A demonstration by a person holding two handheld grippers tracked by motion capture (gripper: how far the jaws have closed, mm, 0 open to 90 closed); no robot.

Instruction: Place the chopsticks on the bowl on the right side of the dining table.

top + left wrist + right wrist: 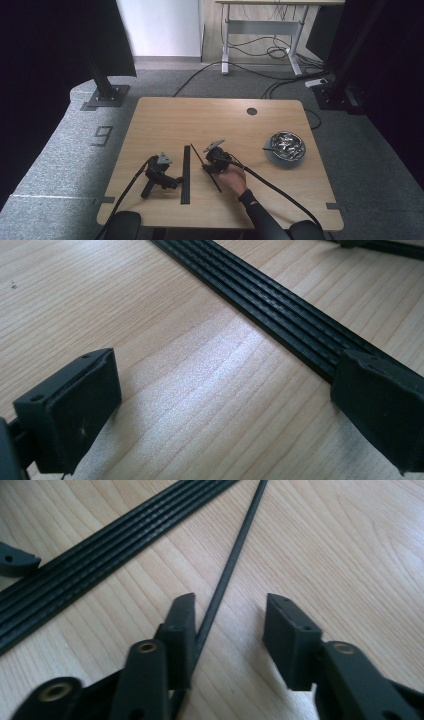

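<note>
The thin black rod (227,570) near the tabletop's (165,112) front edge looks light, stiff (likely slippery); right gripper (230,630) straddles it unclamped, left gripper (220,405) gapes empty.

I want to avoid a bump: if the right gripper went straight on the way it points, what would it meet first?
Probably the thin black rod, already lying between the right gripper's open jaws and running ahead; beyond it lies the ribbed black strip. Depth is unclear.

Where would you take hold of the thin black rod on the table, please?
Grip the thin black rod at its near part, from above, with the right tongs astride it. It lies flat and narrow on the table, clear of the ribbed strip, so only its sides offer purchase.
</note>
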